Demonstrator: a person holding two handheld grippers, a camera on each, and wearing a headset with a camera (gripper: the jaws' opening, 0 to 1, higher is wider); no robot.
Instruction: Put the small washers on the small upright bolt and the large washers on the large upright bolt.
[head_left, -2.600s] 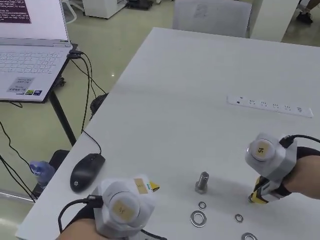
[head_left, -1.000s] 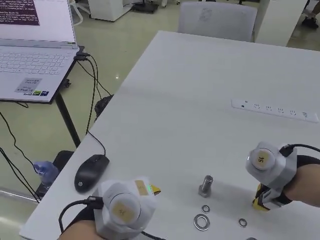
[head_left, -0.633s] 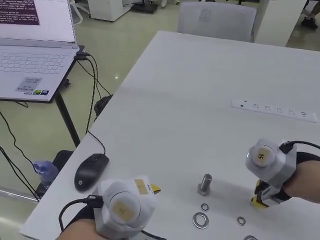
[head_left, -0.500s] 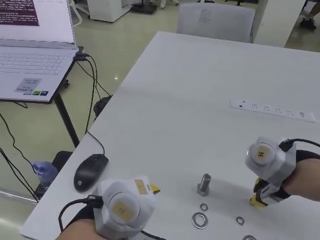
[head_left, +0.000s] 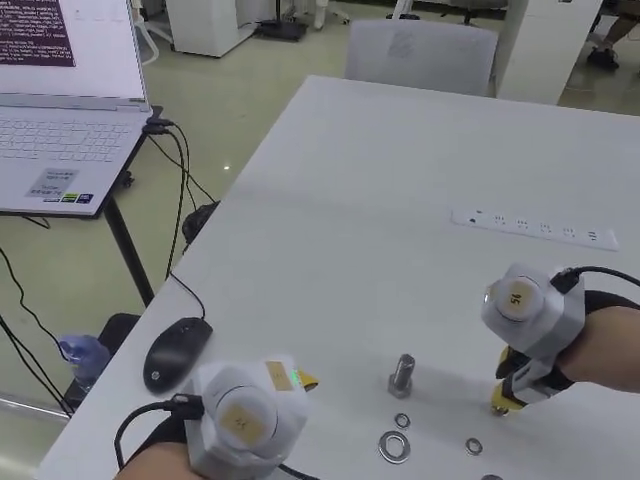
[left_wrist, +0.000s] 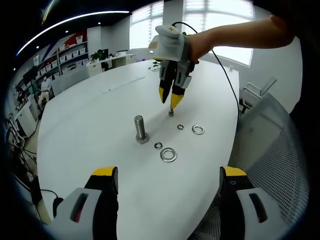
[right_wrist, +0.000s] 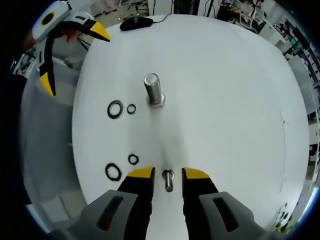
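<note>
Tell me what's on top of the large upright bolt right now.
Nothing: the large bolt has a bare top and shaft. Four washers lie flat on the table. Nothing covers the bolt.

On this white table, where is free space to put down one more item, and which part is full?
Free: the wide bare stretch between the power strip and the large bolt, and the far tabletop beyond the strip. Crowded: the near edge around that bolt, with washers, the small bolt and the right gripper.
</note>
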